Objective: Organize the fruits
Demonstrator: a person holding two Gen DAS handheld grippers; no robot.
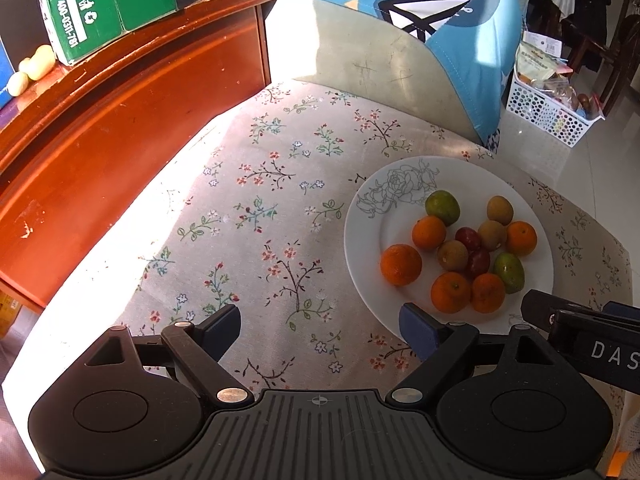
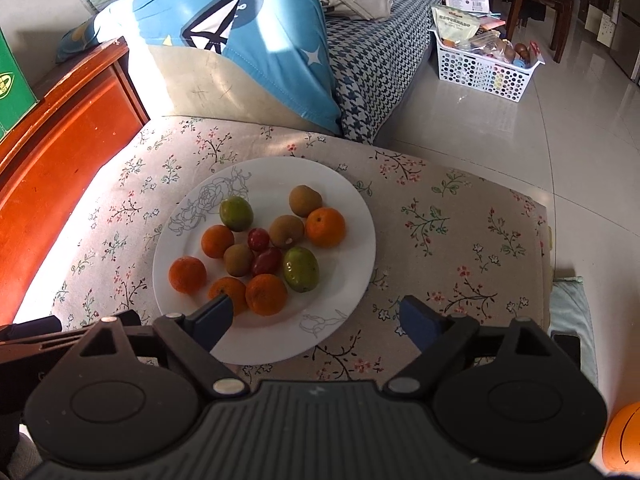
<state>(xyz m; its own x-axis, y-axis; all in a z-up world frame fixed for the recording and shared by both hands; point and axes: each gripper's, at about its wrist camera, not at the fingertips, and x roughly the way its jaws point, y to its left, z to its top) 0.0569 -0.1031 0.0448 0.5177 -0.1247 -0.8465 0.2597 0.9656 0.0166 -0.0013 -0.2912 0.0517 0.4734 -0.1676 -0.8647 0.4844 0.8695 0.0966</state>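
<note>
A white plate [image 1: 368,216] [image 2: 340,184] with a rose drawing sits on a floral-cloth table [image 1: 260,220] [image 2: 460,232]. It holds several oranges [image 1: 401,265] [image 2: 325,227], three brown kiwis [image 1: 500,210] [image 2: 305,200], two green fruits [image 1: 442,207] [image 2: 301,269] and two small red fruits [image 1: 468,238] [image 2: 266,261]. My left gripper [image 1: 322,330] is open and empty, low over the cloth to the plate's left. My right gripper [image 2: 318,322] is open and empty over the plate's near rim. Its body also shows in the left wrist view [image 1: 588,332].
A red-brown wooden cabinet [image 1: 120,120] [image 2: 60,140] borders the table on the left, with a green carton [image 1: 100,4] on top. A blue cushion [image 1: 452,32] [image 2: 240,48] leans behind the table. A white perforated basket [image 1: 548,108] [image 2: 484,68] of packets stands on the tiled floor.
</note>
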